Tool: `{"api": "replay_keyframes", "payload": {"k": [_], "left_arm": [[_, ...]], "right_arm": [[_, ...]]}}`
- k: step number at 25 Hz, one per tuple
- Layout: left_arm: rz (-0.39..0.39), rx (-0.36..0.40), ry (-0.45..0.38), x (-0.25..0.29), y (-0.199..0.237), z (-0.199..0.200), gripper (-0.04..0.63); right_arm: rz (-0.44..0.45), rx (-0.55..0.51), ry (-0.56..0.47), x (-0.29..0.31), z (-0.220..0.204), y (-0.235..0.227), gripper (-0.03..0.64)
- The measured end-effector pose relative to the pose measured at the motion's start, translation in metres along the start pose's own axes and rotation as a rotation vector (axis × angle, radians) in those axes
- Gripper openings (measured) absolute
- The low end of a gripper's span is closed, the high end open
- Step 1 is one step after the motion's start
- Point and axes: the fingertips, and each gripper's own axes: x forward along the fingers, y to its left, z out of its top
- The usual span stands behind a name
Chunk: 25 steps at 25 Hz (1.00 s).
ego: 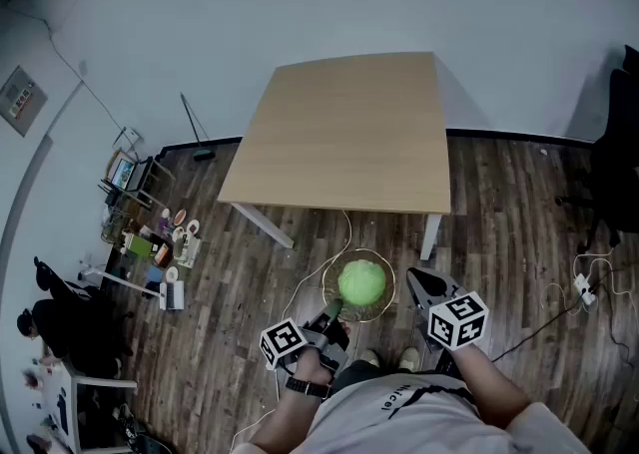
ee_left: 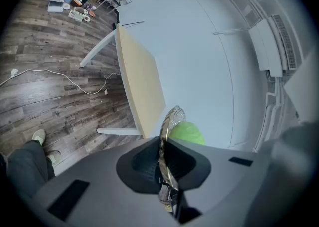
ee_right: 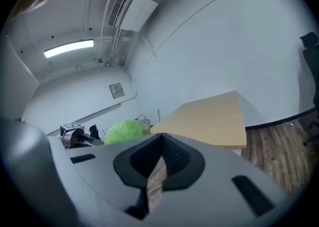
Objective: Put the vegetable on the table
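Note:
A round green vegetable (ego: 361,282), cabbage-like, lies in a wire basket (ego: 330,297) held over the wood floor in front of the tan table (ego: 344,133). My left gripper (ego: 334,318) is shut on the basket's wire rim (ee_left: 172,119); the vegetable (ee_left: 188,132) shows just beyond the jaws. My right gripper (ego: 415,282) hangs to the right of the basket, apart from it, jaws shut with nothing between them. In the right gripper view (ee_right: 160,157) the vegetable (ee_right: 123,131) sits to the left and the table (ee_right: 209,118) ahead. The table top is bare.
White table legs (ego: 431,236) stand just beyond the basket. Cables (ego: 300,292) run across the floor, with a power strip (ego: 585,288) at right. A black chair (ego: 614,163) stands at far right. Clutter (ego: 150,232) and a seated person (ego: 60,327) are at left.

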Motion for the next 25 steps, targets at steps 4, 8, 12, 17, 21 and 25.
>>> {"api": "replay_keyframes", "payload": {"k": [4,8,12,17,21,25], "left_arm": [[-0.001,0.000,-0.003,0.008,-0.001,0.008,0.031],[0.003,0.002,0.008,0.014,-0.001,0.013,0.031],[0.001,-0.006,0.026,0.026,0.004,0.022,0.031],[-0.006,-0.018,0.058,0.048,0.005,0.049,0.031],[-0.013,0.005,0.088,0.074,0.003,0.085,0.031],[-0.023,0.031,0.118,0.106,0.001,0.125,0.031]], "right_arm": [[-0.008,0.005,-0.002,0.007,0.002,-0.006,0.014],[-0.013,0.027,-0.017,0.013,0.005,-0.010,0.014],[-0.024,0.062,-0.030,0.025,0.008,-0.017,0.014],[-0.063,0.083,-0.054,0.049,0.023,-0.025,0.014],[-0.108,0.095,-0.074,0.079,0.038,-0.033,0.014],[-0.157,0.097,-0.097,0.110,0.055,-0.041,0.014]]}}
